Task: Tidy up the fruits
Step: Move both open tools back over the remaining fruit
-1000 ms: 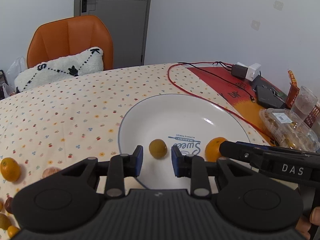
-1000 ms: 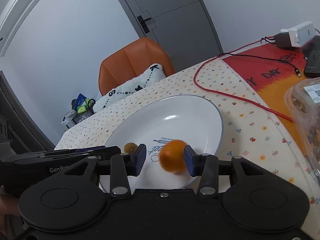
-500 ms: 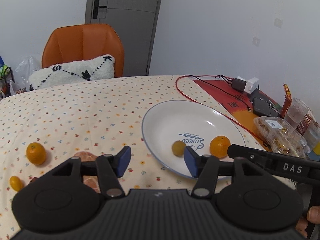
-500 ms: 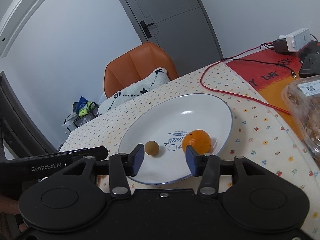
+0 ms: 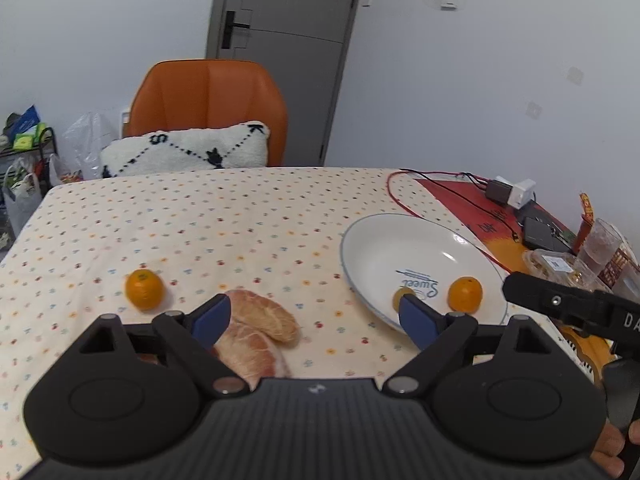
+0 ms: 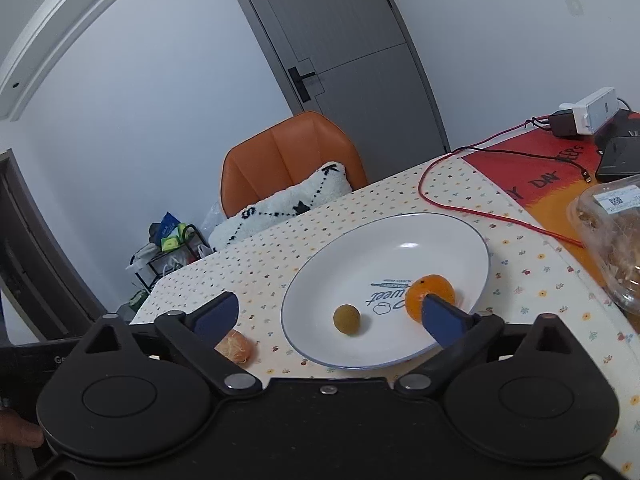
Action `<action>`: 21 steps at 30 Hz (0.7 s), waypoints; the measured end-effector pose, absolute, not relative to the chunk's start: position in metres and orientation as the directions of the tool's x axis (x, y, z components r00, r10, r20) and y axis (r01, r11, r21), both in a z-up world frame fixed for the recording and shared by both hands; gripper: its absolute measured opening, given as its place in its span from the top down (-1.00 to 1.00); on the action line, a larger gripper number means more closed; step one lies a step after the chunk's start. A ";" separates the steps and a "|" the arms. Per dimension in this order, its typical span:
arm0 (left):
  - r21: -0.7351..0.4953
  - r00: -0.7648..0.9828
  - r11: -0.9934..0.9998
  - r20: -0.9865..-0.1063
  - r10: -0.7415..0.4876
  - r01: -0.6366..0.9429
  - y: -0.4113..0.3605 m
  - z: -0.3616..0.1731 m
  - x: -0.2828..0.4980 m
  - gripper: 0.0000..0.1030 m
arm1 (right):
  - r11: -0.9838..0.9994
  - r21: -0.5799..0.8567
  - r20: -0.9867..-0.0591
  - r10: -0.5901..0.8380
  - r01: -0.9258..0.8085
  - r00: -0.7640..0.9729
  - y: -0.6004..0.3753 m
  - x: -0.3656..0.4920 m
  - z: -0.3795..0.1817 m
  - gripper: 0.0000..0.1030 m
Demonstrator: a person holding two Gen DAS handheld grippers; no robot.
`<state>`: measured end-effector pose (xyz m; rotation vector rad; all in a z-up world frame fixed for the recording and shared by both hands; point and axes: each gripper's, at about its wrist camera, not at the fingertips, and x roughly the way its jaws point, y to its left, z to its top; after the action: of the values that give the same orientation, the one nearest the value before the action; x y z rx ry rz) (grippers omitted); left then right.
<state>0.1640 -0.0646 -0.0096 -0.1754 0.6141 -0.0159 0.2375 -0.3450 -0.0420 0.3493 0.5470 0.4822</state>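
Observation:
A white plate (image 5: 384, 240) (image 6: 440, 240) on the dotted tablecloth holds a small orange (image 5: 465, 294) (image 6: 430, 298) and a small olive-brown fruit (image 5: 401, 295) (image 6: 346, 319). Left of the plate lie peeled pomelo segments (image 5: 260, 332) (image 6: 236, 350) and another small orange (image 5: 144, 289). My left gripper (image 5: 314, 318) is open and empty, above the cloth between the pomelo and the plate. My right gripper (image 6: 330, 314) is open and empty, pulled back over the plate's near rim.
A red cable (image 5: 394, 196) runs behind the plate. A power adapter (image 5: 514, 192), black box (image 5: 540, 234), clear food container (image 6: 612, 240) and cup (image 5: 604, 244) crowd the right side. An orange chair (image 5: 208, 116) with a cushion stands beyond the far edge.
Both grippers let go of their fruit in the plate, opened wide and drew back. The left one swung left, bringing the pomelo and the loose orange into view.

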 end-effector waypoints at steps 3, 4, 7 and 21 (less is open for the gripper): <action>-0.198 0.828 0.978 -0.558 -0.053 -0.071 -0.048 -0.004 0.153 -0.80 | 0.831 0.435 -0.412 0.525 -0.346 0.744 -0.340 0.236 -0.035 -1.00; -0.204 0.830 0.975 -0.556 -0.045 -0.084 -0.043 -0.002 0.150 -0.85 | 0.831 0.434 -0.411 0.526 -0.347 0.745 -0.339 0.234 -0.032 -1.00; -0.212 0.834 0.972 -0.551 -0.030 -0.105 -0.030 0.005 0.141 -0.95 | 0.837 0.423 -0.416 0.519 -0.346 0.747 -0.332 0.230 -0.024 -1.00; -0.219 0.830 0.960 -0.557 0.025 -0.176 0.024 0.016 0.110 -1.00 | 0.840 0.364 -0.432 0.534 -0.401 0.727 -0.295 0.220 -0.005 -1.00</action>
<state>0.1104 0.0237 0.0163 -0.2675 0.5835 0.1080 0.2198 -0.2949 -0.0052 0.2541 0.5520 0.5216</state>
